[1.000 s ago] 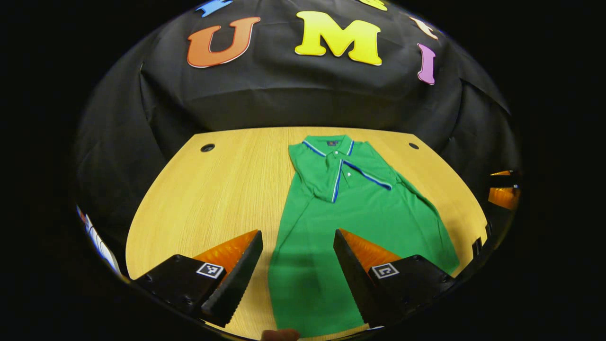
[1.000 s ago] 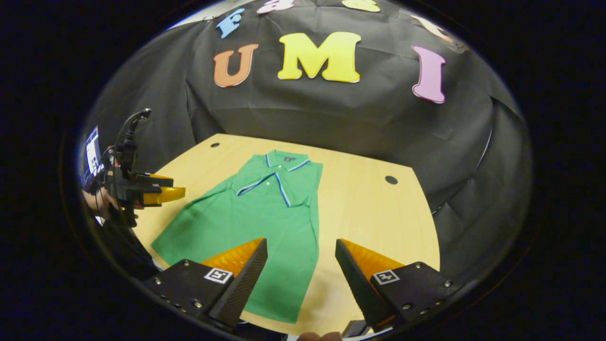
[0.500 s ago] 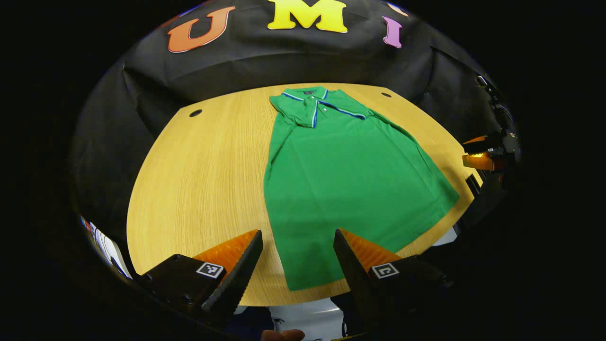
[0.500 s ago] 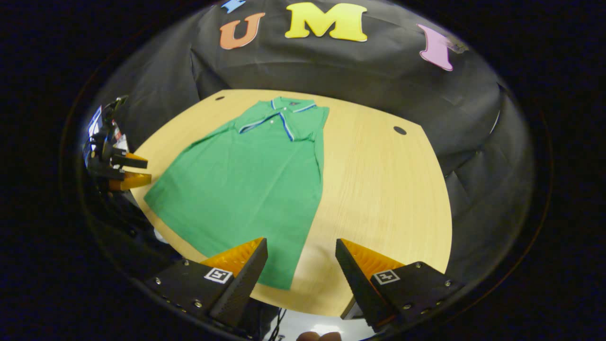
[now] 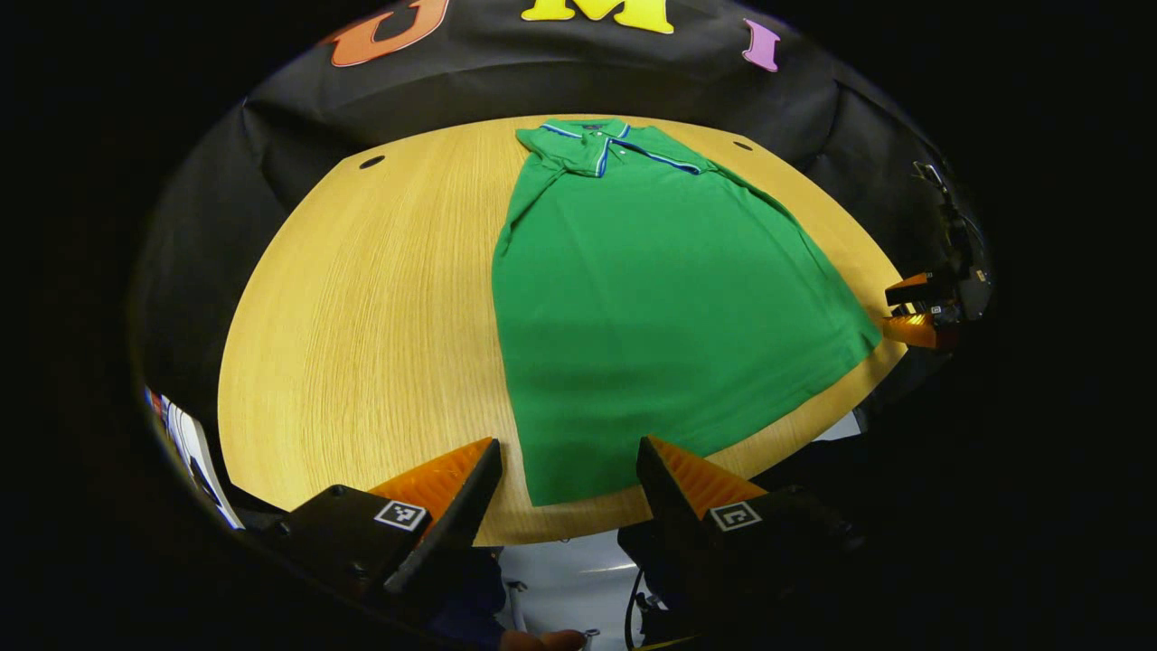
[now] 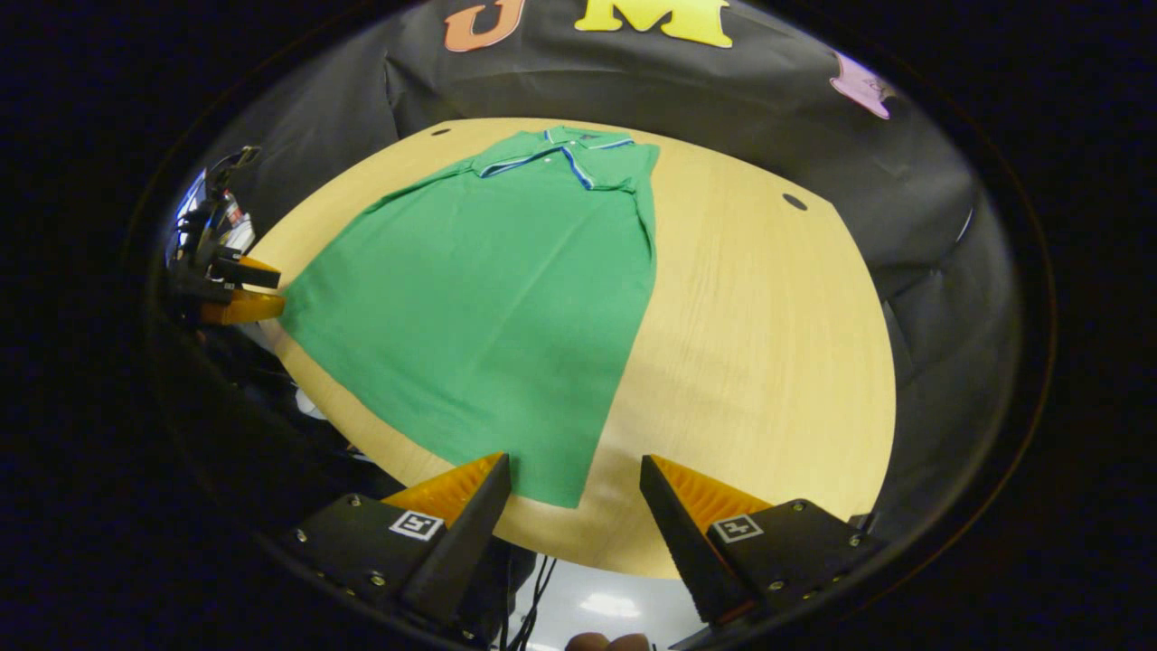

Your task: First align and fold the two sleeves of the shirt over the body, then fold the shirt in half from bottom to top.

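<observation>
A green polo shirt (image 5: 651,289) (image 6: 497,289) lies flat on the wooden table (image 5: 362,316), collar toward the far wall, both sleeves folded in over the body. My left gripper (image 5: 568,452) hovers open above the hem's left corner at the near table edge, nothing between its fingers. My right gripper (image 6: 576,466) hovers open above the hem's right corner, also empty. In the left gripper view, the right gripper (image 5: 917,312) appears off the shirt's right side. In the right gripper view, the left gripper (image 6: 230,289) appears at the far left edge.
The table (image 6: 768,344) has bare wood on both sides of the shirt and small round holes (image 5: 371,162) (image 6: 794,201) near its far corners. Black cloth wall behind. Pale floor and cables show below the near table edge (image 5: 560,579).
Both grippers have pulled back toward the near edge and risen, so the whole shirt and the table edge now show. The shirt itself has not moved. Both stay open.
</observation>
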The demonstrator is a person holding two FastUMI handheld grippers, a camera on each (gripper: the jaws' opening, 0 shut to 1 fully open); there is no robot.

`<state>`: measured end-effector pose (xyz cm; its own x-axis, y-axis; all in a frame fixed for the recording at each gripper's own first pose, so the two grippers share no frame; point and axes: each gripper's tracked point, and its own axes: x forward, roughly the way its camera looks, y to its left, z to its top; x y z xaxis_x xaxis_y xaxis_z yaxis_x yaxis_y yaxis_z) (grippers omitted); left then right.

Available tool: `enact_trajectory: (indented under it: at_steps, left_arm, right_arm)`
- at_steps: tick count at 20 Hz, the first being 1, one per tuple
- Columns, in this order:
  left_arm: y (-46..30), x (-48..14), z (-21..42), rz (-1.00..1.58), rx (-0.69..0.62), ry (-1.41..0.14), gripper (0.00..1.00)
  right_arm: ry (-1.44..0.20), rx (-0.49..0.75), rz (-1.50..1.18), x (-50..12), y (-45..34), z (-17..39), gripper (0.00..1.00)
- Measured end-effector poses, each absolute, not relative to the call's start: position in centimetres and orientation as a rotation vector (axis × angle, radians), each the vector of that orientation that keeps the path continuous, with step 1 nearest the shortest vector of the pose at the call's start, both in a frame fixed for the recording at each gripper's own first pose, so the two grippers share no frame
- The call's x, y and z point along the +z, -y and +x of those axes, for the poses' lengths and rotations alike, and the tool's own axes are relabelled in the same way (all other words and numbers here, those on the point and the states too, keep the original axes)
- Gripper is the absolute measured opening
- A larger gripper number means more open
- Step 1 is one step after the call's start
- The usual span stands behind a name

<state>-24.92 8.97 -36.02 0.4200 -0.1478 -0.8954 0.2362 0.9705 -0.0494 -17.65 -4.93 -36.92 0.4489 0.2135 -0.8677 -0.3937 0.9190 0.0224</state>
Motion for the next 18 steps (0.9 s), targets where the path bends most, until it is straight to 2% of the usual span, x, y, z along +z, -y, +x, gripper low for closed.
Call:
enact_trajectory:
  at_steps: [9, 16, 18]
  left_arm:
    - [-8.1, -37.1, -25.3, 0.123, -0.263, -1.144, 0.98]
    - [-8.0, -37.1, -25.3, 0.115, -0.22, -1.128, 1.0]
    - [-7.8, -37.3, -25.2, 0.113, -0.222, -1.121, 1.0]
  right_arm:
    - [-1.069, 0.428, -0.198, -38.9, 2.5, -17.6, 0.92]
    - [-1.097, 0.433, -0.183, -39.1, 2.5, -18.0, 0.95]
    - [-1.098, 0.438, -0.191, -39.1, 2.4, -18.0, 0.94]
